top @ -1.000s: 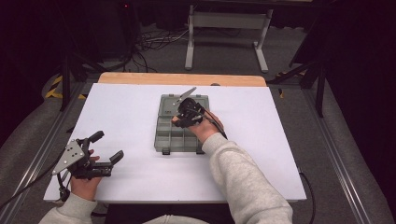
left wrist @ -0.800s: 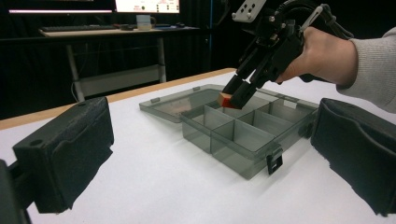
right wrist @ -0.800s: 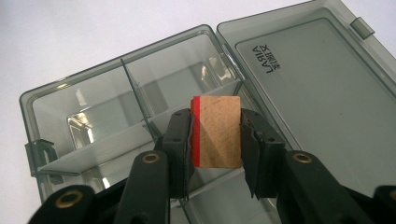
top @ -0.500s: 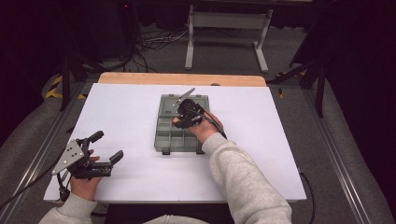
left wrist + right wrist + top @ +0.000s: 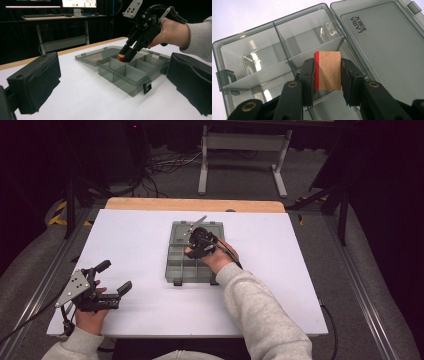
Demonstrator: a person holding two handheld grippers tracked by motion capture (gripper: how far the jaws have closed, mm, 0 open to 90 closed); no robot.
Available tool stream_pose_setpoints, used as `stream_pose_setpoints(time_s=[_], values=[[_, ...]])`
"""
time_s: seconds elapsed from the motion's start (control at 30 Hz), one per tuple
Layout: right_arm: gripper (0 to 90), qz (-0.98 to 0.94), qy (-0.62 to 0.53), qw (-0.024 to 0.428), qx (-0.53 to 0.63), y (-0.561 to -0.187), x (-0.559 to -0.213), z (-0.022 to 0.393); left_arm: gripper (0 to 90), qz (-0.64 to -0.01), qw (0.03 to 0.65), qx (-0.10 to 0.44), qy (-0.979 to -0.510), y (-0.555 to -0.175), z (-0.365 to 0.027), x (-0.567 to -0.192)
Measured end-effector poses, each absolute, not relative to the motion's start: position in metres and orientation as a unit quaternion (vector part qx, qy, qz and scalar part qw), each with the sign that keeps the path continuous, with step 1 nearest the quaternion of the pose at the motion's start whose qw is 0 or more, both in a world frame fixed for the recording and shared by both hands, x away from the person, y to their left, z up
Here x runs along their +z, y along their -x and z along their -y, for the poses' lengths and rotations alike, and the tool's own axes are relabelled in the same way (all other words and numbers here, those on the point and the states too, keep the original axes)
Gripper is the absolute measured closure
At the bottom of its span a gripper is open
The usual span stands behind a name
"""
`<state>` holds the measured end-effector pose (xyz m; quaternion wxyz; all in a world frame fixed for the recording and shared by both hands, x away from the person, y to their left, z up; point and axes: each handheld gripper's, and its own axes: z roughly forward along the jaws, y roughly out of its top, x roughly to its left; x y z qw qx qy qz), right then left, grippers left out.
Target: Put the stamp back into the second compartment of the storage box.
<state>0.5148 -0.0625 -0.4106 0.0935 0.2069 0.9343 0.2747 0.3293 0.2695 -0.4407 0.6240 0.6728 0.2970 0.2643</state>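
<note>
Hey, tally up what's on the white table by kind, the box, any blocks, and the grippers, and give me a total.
Clear grey compartment box, lid open: 1
Wooden block with a red side, held over the box: 1
Grippers: 2, the left gripper open, the right gripper shut on the block
Total: 4
</note>
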Motion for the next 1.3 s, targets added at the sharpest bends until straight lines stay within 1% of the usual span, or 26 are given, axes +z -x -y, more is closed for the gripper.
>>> stream_pose_setpoints(time_s=[0.1, 0.2, 0.37, 0.53, 0.6, 0.63, 0.67, 0.7, 0.73, 0.77, 0.8, 0.97, 1.07, 1.3], values=[[65.2, -0.935, -0.206, 0.093, 0.275, -0.515, -0.410, 0.063, 0.2, -0.297, 0.624, 0.264, -0.673, -0.329, -0.269, -0.441], [59.1, -0.932, -0.207, 0.093, 0.282, -0.515, -0.410, 0.063, 0.2, -0.298, 0.625, 0.263, -0.672, -0.329, -0.269, -0.441], [55.8, -0.929, -0.202, 0.097, 0.293, -0.514, -0.407, 0.064, 0.2, -0.297, 0.625, 0.264, -0.672, -0.329, -0.269, -0.441], [48.7, -0.924, -0.205, 0.107, 0.305, -0.513, -0.402, 0.067, 0.2, -0.297, 0.624, 0.264, -0.673, -0.329, -0.269, -0.440], [47.3, -0.923, -0.206, 0.107, 0.307, -0.512, -0.401, 0.068, 0.2, -0.296, 0.623, 0.265, -0.674, -0.329, -0.269, -0.440], [43.5, -0.922, -0.204, 0.111, 0.311, -0.511, -0.399, 0.069, 0.2, -0.297, 0.624, 0.263, -0.673, -0.329, -0.269, -0.440], [36.7, -0.918, -0.204, 0.114, 0.320, -0.510, -0.396, 0.070, 0.2, -0.297, 0.624, 0.263, -0.673, -0.329, -0.269, -0.440], [31.9, -0.915, -0.206, 0.116, 0.327, -0.509, -0.394, 0.070, 0.2, -0.297, 0.624, 0.263, -0.673, -0.329, -0.269, -0.440], [31.9, -0.915, -0.206, 0.116, 0.327, -0.509, -0.394, 0.070, 0.2, -0.297, 0.625, 0.263, -0.672, -0.329, -0.269, -0.440], [22.1, -0.910, -0.205, 0.120, 0.338, -0.507, -0.392, 0.071, 0.2, -0.297, 0.626, 0.263, -0.672, -0.329, -0.268, -0.440], [18.8, -0.908, -0.203, 0.123, 0.345, -0.507, -0.391, 0.071, 0.2, -0.296, 0.626, 0.264, -0.671, -0.329, -0.269, -0.440], [8.7, -0.900, -0.200, 0.131, 0.364, -0.502, -0.383, 0.075, 0.2, -0.297, 0.625, 0.264, -0.672, -0.329, -0.269, -0.440], [5.9, -0.897, -0.196, 0.134, 0.373, -0.499, -0.379, 0.077, 0.2, -0.296, 0.624, 0.265, -0.673, -0.329, -0.269, -0.440], [3.4, -0.890, -0.189, 0.137, 0.390, -0.489, -0.368, 0.081, 0.2, -0.296, 0.625, 0.264, -0.672, -0.329, -0.268, -0.440]])
